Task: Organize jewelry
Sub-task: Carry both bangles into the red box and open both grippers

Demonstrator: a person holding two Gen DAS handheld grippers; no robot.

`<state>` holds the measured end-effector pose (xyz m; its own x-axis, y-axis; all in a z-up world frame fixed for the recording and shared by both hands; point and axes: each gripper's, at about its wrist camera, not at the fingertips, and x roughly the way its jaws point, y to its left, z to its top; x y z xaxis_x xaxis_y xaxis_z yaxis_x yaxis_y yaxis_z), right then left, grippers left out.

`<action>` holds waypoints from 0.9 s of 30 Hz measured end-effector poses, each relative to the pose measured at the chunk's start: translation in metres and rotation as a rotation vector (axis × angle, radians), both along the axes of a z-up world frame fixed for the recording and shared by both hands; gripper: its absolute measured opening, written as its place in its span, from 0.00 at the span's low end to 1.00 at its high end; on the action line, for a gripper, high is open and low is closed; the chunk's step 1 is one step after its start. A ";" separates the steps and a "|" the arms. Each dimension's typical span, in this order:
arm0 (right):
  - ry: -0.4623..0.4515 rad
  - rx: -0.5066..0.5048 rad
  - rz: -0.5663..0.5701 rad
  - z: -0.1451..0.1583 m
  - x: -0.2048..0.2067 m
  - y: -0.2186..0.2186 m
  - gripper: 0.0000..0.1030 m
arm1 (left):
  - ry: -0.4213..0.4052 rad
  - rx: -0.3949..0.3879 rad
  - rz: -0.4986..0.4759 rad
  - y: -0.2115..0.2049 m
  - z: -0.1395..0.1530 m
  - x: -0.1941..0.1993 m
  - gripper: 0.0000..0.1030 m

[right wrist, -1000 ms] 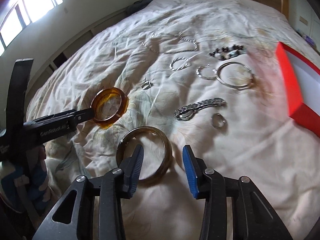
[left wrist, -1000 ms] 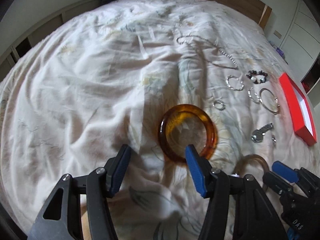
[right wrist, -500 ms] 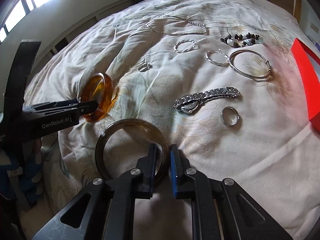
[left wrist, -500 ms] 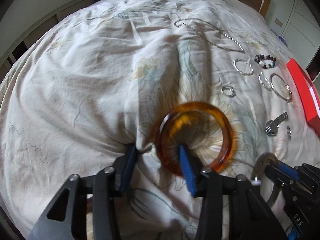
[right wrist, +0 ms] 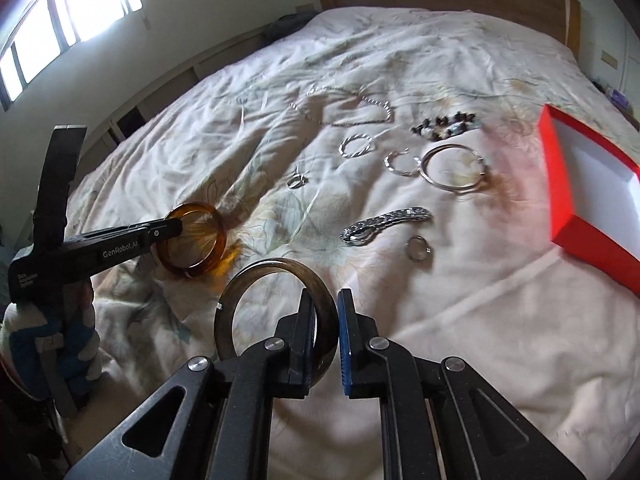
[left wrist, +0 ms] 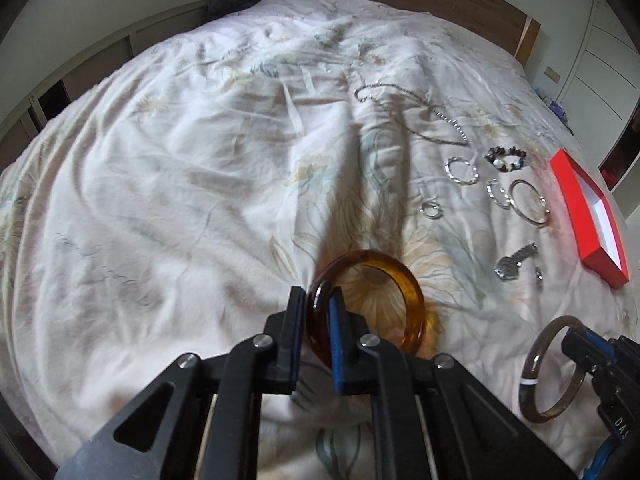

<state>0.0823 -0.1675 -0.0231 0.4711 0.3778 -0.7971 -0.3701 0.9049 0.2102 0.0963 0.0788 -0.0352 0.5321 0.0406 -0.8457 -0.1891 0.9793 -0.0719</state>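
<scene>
The left gripper (left wrist: 318,308) is clamped on the near rim of the amber bangle (left wrist: 404,276), tilted up over the bed (left wrist: 180,160). The right gripper (right wrist: 326,320) pinches the rim of the grey bangle (right wrist: 256,276), also lifted. Only the right view shows the red box's (right wrist: 560,184) white inside fully; the watch (right wrist: 384,224), ring (right wrist: 418,248) and silver hoop (right wrist: 452,170) lie near it. The left view shows the chain (left wrist: 412,120) farther up the bed.
</scene>
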 end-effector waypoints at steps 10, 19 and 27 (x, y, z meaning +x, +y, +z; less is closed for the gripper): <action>-0.038 0.041 -0.066 0.024 -0.034 -0.035 0.11 | -0.028 0.026 -0.022 -0.014 0.027 -0.036 0.10; -0.097 0.067 -0.194 0.044 -0.035 -0.103 0.11 | -0.060 0.012 -0.142 -0.069 0.056 -0.028 0.10; -0.159 -0.001 -0.371 0.062 0.008 -0.206 0.11 | -0.082 -0.004 -0.337 -0.174 0.072 0.031 0.10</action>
<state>0.0902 -0.3737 0.0393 0.6929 0.1583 -0.7035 -0.0460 0.9833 0.1760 0.1269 -0.0952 0.0365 0.5812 -0.1528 -0.7993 0.1519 0.9853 -0.0778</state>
